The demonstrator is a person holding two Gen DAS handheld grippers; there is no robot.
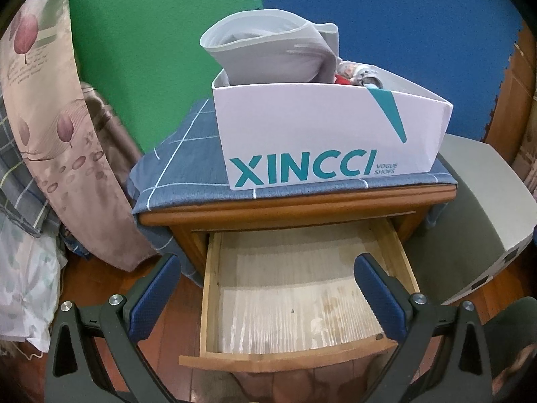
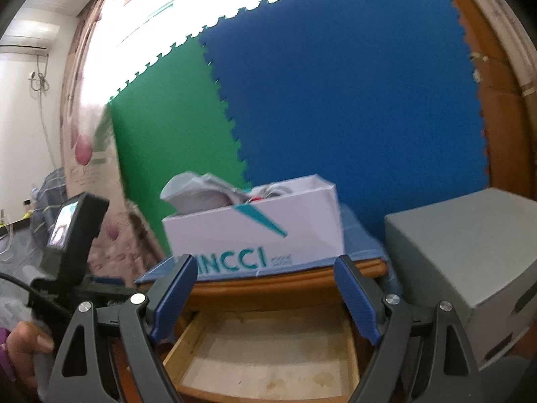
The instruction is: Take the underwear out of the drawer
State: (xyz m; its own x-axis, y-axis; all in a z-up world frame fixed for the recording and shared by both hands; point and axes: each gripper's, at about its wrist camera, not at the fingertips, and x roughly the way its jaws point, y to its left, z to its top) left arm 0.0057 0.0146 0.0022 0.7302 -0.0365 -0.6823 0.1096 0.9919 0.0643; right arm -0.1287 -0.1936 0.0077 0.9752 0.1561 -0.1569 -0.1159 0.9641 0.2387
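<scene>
Over on the left hangs a floral curtain [image 1: 50,127], and beside it stands a wooden nightstand [image 1: 285,211] with a blue checked cloth [image 1: 181,168] spread over its top. On that cloth sits a white shoe box [image 1: 322,134] lettered XINCCI, and the grey underwear [image 1: 268,53] lies heaped in the box's left end, bulging above the rim, with some red and patterned fabric tucked in to its right. Below, the drawer [image 1: 288,305] is pulled out and shows only its bare pale bottom. The left gripper [image 1: 268,268] hangs over the open drawer with its blue-padded jaws spread wide and nothing between them; the underwear is well above and beyond its tips, up in the box. The right gripper [image 2: 265,275] points more nearly level at the nightstand's front, jaws likewise wide apart and holding nothing, the box and the underwear [image 2: 198,191] beyond it and a little to the left. The left wrist view looks down into the whole drawer. The blurrier right wrist view shows only its back part, but adds the bright window [image 2: 188,10], the left-hand device [image 2: 70,235] with its small screen, a thumb [image 2: 30,339] on its handle, and a grey cabinet [image 2: 470,252] to the right of the nightstand.
</scene>
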